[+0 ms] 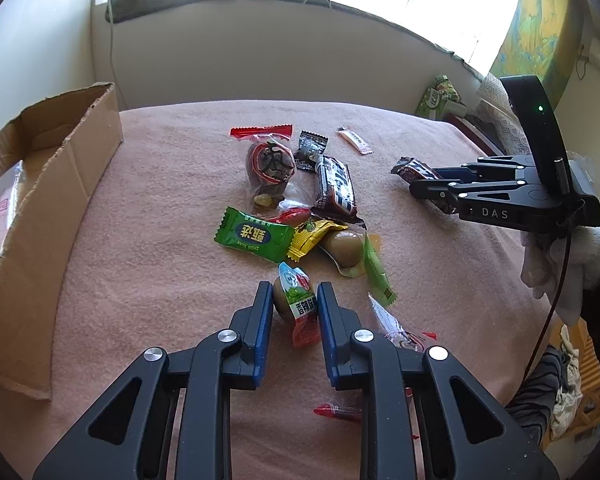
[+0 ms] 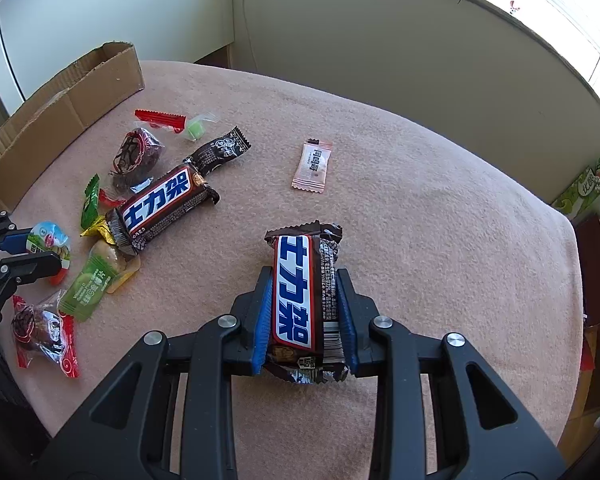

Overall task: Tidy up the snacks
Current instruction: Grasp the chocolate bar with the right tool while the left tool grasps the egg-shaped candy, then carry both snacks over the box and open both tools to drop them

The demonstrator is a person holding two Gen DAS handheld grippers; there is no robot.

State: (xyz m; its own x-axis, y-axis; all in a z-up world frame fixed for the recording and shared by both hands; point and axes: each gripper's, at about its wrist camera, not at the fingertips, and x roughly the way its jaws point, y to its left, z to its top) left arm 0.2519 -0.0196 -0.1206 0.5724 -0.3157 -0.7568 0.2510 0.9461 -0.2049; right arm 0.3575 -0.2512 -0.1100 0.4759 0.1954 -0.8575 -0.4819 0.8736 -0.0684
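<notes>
A heap of wrapped snacks lies mid-table on the pink cloth (image 1: 160, 280). My left gripper (image 1: 295, 292) is shut on a small egg packet (image 1: 300, 304) with a green and red label, at the near edge of the heap. From the right wrist view this same gripper (image 2: 44, 250) enters at the left with the packet (image 2: 50, 240) between its pads. My right gripper (image 2: 304, 274) is shut on a brown chocolate bar (image 2: 296, 300), which lies lengthwise between the blue pads. In the left wrist view it (image 1: 418, 190) sits at the right, off the heap, with the bar (image 1: 414, 168) sticking out.
An open cardboard box (image 1: 60, 184) stands at the table's left edge. A second chocolate bar (image 2: 160, 208), a green candy (image 1: 254, 234), red-sealed date packets (image 1: 268, 160) and a lone pink sachet (image 2: 312, 166) lie about. A gloved hand (image 1: 572, 264) holds the right gripper.
</notes>
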